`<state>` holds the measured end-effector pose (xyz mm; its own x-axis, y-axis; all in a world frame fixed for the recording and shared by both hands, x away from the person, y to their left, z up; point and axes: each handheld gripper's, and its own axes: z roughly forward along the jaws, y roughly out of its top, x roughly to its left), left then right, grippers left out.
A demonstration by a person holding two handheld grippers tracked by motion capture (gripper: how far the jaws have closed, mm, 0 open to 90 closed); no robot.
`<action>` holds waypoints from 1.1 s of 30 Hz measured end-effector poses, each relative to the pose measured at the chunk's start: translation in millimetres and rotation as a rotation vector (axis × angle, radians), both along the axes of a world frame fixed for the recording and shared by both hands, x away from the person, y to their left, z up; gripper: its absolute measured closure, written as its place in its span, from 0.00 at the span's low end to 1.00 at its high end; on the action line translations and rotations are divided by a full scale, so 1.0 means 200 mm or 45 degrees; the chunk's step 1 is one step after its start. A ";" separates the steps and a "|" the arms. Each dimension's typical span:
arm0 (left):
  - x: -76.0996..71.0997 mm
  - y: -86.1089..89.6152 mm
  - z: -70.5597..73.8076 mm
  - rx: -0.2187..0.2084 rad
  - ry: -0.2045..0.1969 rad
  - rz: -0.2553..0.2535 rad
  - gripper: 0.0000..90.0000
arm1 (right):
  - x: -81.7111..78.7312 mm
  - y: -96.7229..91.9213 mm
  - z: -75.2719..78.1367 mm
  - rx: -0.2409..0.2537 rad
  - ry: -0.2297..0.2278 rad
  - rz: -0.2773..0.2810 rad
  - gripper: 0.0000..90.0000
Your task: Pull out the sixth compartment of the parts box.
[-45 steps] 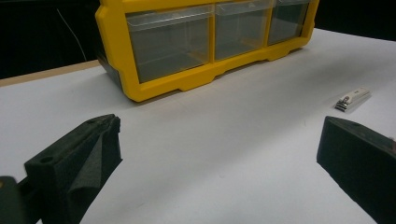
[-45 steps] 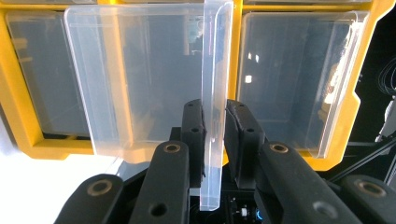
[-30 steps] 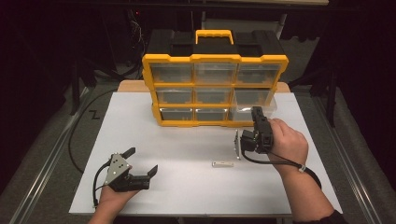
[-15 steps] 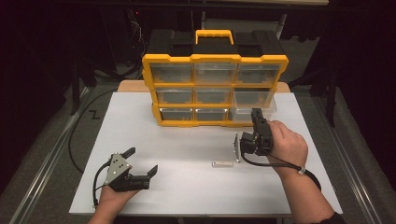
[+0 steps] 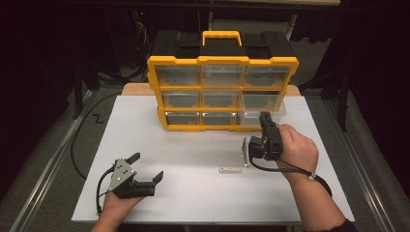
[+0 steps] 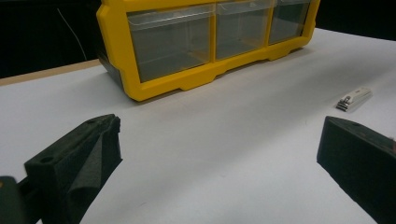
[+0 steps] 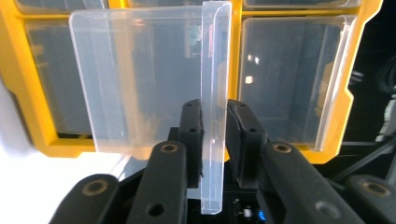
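High view: the right gripper meets the pulled-out clear drawer at the bottom right of the yellow organizer; the left gripper rests on the white table, jaws wide. Left gripper view: a small metal clip lies ahead. Right gripper view: the jaws, which have just been opening, flank the drawer's front lip.

I see a clear, glossy plastic drawer between the matt black, foam-like pads of my right gripper. The organiser is smooth yellow and black plastic with see-through drawer fronts. A small shiny metal clip lies on the matt white tabletop. My left gripper looks dull black, with a grey metal plate
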<state>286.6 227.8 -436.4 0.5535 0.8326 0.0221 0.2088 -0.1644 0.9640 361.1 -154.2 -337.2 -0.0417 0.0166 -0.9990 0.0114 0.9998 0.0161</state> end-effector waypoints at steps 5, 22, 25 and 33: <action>0.00 0.00 0.00 -0.001 -0.001 -0.001 0.00 | -0.01 -0.01 0.02 0.007 0.034 -0.006 0.72; -0.01 0.00 0.00 -0.003 -0.014 -0.014 0.00 | -0.08 -0.01 -0.11 0.041 0.147 0.030 0.47; -0.01 0.00 0.00 -0.003 -0.017 -0.013 0.00 | -0.09 -0.01 -0.15 0.025 0.171 0.033 0.45; -0.01 0.00 0.00 -0.002 -0.019 -0.017 0.00 | -0.11 -0.01 -0.29 0.005 0.243 0.040 0.43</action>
